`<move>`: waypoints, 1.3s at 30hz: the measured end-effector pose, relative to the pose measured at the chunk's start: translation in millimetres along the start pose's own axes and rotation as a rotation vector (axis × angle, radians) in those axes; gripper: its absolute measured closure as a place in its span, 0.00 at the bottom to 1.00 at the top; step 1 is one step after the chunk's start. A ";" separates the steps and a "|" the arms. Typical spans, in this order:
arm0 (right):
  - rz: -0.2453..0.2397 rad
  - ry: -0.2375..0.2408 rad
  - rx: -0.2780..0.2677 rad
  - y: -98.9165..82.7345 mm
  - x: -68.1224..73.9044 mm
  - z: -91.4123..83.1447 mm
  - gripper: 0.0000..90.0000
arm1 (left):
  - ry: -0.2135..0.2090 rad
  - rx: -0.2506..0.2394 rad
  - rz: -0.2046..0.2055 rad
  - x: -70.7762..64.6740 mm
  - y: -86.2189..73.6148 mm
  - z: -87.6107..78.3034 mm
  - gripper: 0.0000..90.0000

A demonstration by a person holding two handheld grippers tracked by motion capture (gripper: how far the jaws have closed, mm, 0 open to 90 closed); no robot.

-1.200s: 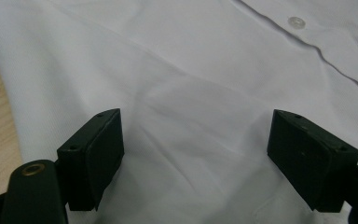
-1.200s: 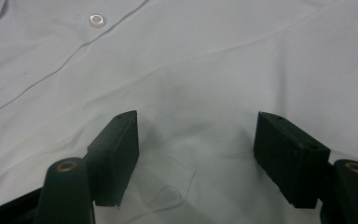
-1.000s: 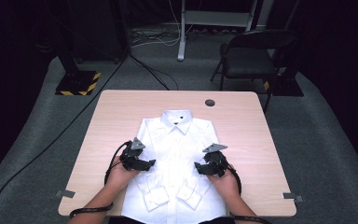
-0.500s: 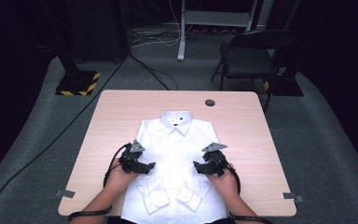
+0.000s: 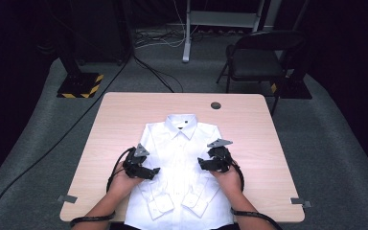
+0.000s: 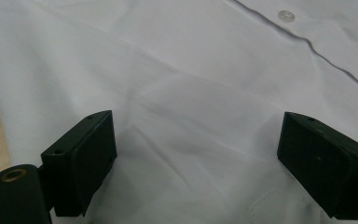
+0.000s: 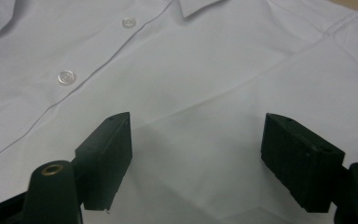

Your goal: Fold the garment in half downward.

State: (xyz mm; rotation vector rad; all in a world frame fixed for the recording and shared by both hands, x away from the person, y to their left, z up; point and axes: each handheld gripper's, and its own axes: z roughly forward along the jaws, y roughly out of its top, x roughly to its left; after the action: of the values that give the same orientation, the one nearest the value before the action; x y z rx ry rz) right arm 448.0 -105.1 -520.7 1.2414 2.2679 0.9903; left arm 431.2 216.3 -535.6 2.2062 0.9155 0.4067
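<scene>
1. A white shirt (image 5: 179, 177) lies face up and buttoned on the bench (image 5: 124, 110), collar toward the far edge and hem hanging just over the near edge, roughly midway between the left and right edges
2. Both sleeves are already folded in over the front, their cuffs (image 5: 155, 207) lying side by side near the near edge; judging by that, the sleeve step looks done
3. The left hand-held gripper (image 5: 149, 171) sits over the shirt's left side panel. Its jaws have just been opening and now stand wide apart; in the left gripper view only flat, lightly creased cloth lies between them, with nothing pinched
4. The right hand-held gripper (image 5: 204, 164) sits over the right side panel. Its jaws have also been opening and stand well apart, with smooth cloth and the button placket (image 7: 66, 77) ahead of them, and no fabric is caught
5. So both hand-held grippers appear to have let go after smoothing or laying the sleeves
6. What seems left: folding the long sides in if wanted, then bringing the hem up toward the collar (image 5: 181, 125) to finish a compact fold. The body is not yet folded at all
</scene>
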 end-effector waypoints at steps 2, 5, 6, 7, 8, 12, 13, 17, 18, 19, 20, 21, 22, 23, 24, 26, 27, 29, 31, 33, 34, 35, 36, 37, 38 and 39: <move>0.018 -0.004 0.013 1.5 -2.0 1.7 0.28 | -0.001 0.002 0.006 -0.7 0.3 0.7 0.08; 0.027 -0.017 0.026 2.9 -4.3 3.6 0.23 | 0.001 0.008 0.019 -1.5 0.6 0.9 0.06; 0.036 -0.019 0.025 3.1 -5.1 3.8 0.22 | 0.006 0.009 0.021 -1.7 0.7 0.8 0.06; 0.042 -0.020 0.018 3.2 -6.2 3.7 0.20 | 0.012 0.010 0.026 -1.6 0.9 0.6 0.05; 0.050 -0.022 0.010 3.4 -6.9 3.5 0.17 | 0.009 0.012 0.018 -1.6 1.0 0.8 0.05; 0.056 0.005 0.003 4.3 -9.8 2.2 0.12 | 0.007 0.013 0.007 -0.9 1.3 1.3 0.06; 0.053 0.004 0.008 4.6 -9.5 1.9 0.12 | 0.004 0.012 0.002 -1.0 1.0 1.2 0.07; 0.026 -0.022 0.030 6.6 -8.3 3.8 0.14 | -0.003 0.004 0.001 -0.4 0.3 0.7 0.09; 0.027 -0.024 0.041 7.4 -7.7 4.9 0.16 | -0.004 0.002 0.002 -0.3 0.2 0.6 0.09; 0.022 -0.031 0.047 8.0 -7.2 5.6 0.19 | -0.005 0.002 0.003 -0.3 0.1 0.4 0.10; 0.015 -0.035 0.047 8.6 -7.1 6.3 0.21 | -0.005 0.001 0.003 -0.2 0.0 0.2 0.10; 0.015 -0.037 0.050 9.2 -7.3 7.2 0.22 | -0.004 0.000 0.003 -0.1 -0.1 0.0 0.11; 0.011 -0.038 0.050 9.8 -7.8 8.0 0.25 | -0.005 -0.002 0.001 0.0 -0.3 -0.2 0.11; 0.010 -0.030 0.047 10.2 -8.1 8.6 0.27 | -0.006 -0.002 0.000 0.1 -0.4 -0.3 0.12; 0.012 -0.025 0.052 10.5 -8.3 9.5 0.28 | -0.006 -0.002 0.000 0.3 -0.4 -0.6 0.12; -0.004 -0.029 0.054 10.0 -8.1 10.7 0.32 | -0.004 -0.006 0.000 0.2 -0.8 -0.9 0.13; 0.003 -0.022 0.061 9.2 -7.8 11.5 0.34 | -0.004 -0.007 -0.001 -0.1 -0.8 -1.0 0.14; -0.007 -0.023 0.064 6.7 -7.9 12.6 0.37 | -0.003 -0.004 -0.001 -0.3 0.0 -1.6 0.16; -0.004 -0.021 0.054 4.4 -7.4 12.1 0.38 | -0.003 0.003 -0.006 0.9 2.8 -1.8 0.21; 0.001 -0.024 0.054 3.8 -6.6 11.4 0.38 | 0.003 -0.002 -0.034 4.1 6.1 -2.0 0.24; -0.005 -0.025 0.054 3.8 -6.5 11.4 0.38 | 0.002 -0.005 -0.050 6.4 8.1 -2.2 0.25; -0.006 -0.027 0.053 3.6 -6.2 11.4 0.38 | 0.011 -0.014 -0.062 8.4 9.9 -2.4 0.26; -0.004 -0.029 0.052 3.4 -5.8 11.3 0.38 | 0.014 -0.014 -0.071 10.4 11.9 -2.6 0.26; -0.001 -0.030 0.050 3.0 -5.5 11.2 0.38 | 0.019 -0.012 -0.072 12.2 13.9 -2.5 0.26; 0.005 -0.032 0.051 2.9 -5.0 11.1 0.38 | 0.026 -0.011 -0.074 13.7 15.6 -2.3 0.27; 0.008 -0.034 0.052 3.0 -4.7 11.1 0.38 | 0.033 -0.005 -0.072 15.3 17.5 -1.6 0.28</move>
State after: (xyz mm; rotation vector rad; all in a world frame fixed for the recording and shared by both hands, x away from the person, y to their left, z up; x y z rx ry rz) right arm 459.0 -103.4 -526.1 1.2791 2.2782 0.9118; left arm 449.7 219.2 -521.8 2.1607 1.0077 0.4122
